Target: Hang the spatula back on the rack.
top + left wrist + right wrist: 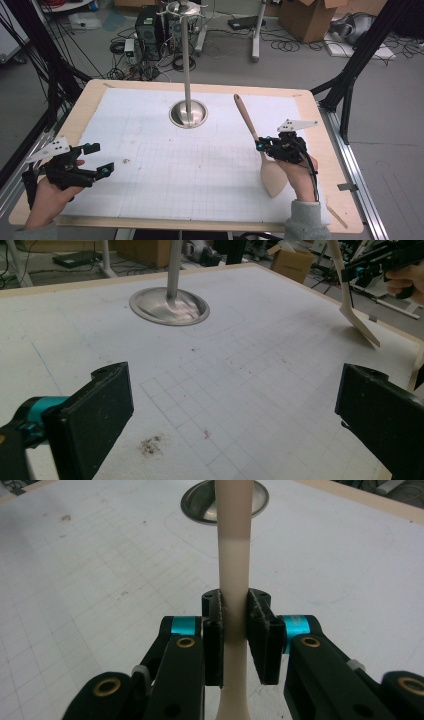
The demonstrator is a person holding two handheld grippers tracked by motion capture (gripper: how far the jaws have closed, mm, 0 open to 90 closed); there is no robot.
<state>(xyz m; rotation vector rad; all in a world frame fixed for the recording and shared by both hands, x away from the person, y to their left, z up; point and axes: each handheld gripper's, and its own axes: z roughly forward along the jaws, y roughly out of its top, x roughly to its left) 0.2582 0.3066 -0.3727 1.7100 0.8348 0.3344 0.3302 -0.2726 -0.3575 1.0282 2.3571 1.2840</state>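
We find the right gripper (pixel 263 145) clamped on the handle of a wooden spatula (pixel 260 150), its two pads pressed flat against either side of the shaft; in the right gripper view (pixel 235 640) the pale handle runs straight up between the jaws. From the high view, the grip sits roughly midway along the spatula, with the darker handle end pointing away toward the far side of the table and the broad blade hanging toward the person's side. In the left gripper view the spatula (pixel 350 295) appears tilted, its blade clear of the surface.

We note the left gripper (pixel 89 159) near the left edge of the board, jaws spread wide with nothing between them; its own view (pixel 235 415) confirms bare grid-marked surface between the pads.

Outward from both, a white gridded mat (pixel 165 165) covers a wooden table (pixel 327 165). A metal stand (pixel 188 113) with a round dished base and upright pole sits at the far middle of the mat, well apart from both grippers. A small patch of brown crumbs (pixel 150 444) lies just ahead of the left gripper.
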